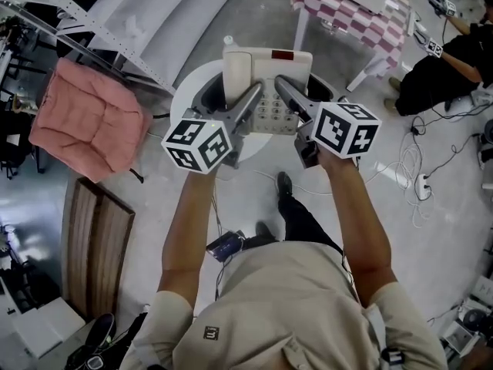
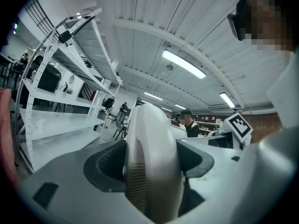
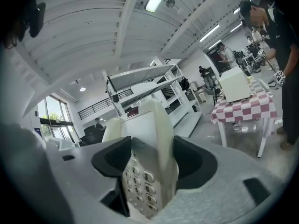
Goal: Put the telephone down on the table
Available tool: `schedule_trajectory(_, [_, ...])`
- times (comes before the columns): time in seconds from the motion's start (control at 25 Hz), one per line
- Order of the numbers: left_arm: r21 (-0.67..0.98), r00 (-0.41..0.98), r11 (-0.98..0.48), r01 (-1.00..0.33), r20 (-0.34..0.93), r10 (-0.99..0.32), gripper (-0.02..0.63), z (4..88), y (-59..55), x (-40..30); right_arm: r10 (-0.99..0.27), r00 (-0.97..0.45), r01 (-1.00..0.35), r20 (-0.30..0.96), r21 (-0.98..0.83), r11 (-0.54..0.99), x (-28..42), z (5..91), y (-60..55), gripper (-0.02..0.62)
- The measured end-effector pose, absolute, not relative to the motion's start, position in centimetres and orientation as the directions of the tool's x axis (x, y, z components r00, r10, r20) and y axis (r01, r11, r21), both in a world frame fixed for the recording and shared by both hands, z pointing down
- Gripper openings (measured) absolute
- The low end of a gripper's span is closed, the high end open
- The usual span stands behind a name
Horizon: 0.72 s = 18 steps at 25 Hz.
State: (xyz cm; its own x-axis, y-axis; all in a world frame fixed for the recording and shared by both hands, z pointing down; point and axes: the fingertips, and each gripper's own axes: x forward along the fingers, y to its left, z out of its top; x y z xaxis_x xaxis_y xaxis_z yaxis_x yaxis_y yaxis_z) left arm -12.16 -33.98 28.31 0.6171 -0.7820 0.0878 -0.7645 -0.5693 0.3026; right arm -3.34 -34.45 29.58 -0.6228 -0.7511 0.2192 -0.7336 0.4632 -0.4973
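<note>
Round table below, telephone gripped on both sides, not yet released.
Over the table (image 1: 183,102), towards its far edge, the telephone (image 1: 281,68) is held level: the left gripper (image 2: 152,169) is clamped on the handset (image 1: 237,72), the right gripper (image 3: 152,171) on the keypad side. Whether the base touches the top cannot be told; any lowering and the letting go are judged to remain. Bare rim is seen at the left edge; a pink cushion (image 1: 85,118) and a chequered table (image 1: 354,14) stand well apart, so room for withdrawal is ample.
</note>
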Motion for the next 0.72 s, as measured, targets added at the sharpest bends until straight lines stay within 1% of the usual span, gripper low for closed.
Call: schedule_trajectory(0.72, [0.374, 0.613, -0.517, -0.770, 0.213, -0.761, 0.324, 39.7, -42.3, -11.6, -0.716, -0.627, -0.721, 0.305, -0.576, 0.386, -2.6, 41.1, -42.6, 0.255])
